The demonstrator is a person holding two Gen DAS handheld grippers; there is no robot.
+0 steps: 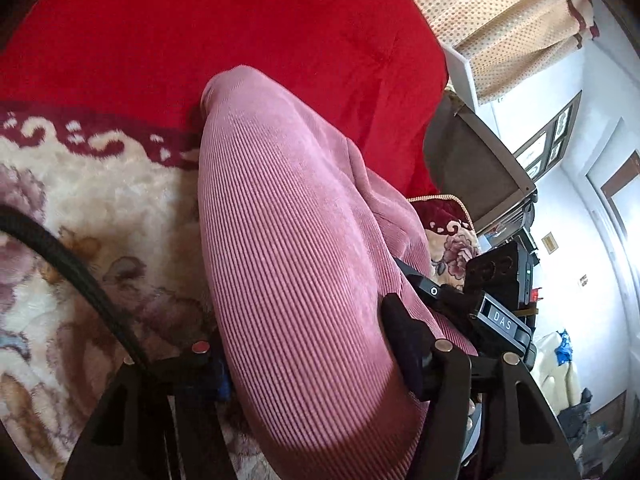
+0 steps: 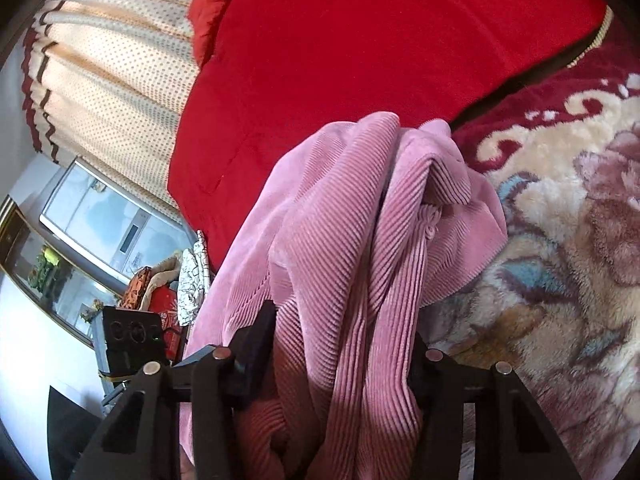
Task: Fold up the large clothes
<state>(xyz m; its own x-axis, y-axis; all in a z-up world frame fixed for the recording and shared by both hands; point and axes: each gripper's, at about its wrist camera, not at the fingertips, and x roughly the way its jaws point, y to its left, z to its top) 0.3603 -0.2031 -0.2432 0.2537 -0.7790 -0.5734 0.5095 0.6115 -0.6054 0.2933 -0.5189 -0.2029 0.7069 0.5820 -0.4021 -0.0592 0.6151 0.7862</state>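
Pink corduroy garment (image 2: 340, 248) bunched inside right gripper (image 2: 340, 356).

Pink corduroy garment (image 1: 296, 248) hides left gripper (image 1: 316, 344) fingertips, runs off frame bottom. Right gripper (image 2: 340, 344) fingertips likewise buried, lower centre; garment's full shape unreadable.

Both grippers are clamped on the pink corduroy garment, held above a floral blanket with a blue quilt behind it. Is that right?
Not quite: the quilt behind is red, not blue, as both wrist views show. The rest stands: the left gripper and the right gripper each have the pink corduroy garment bunched between their fingers, above the floral blanket.
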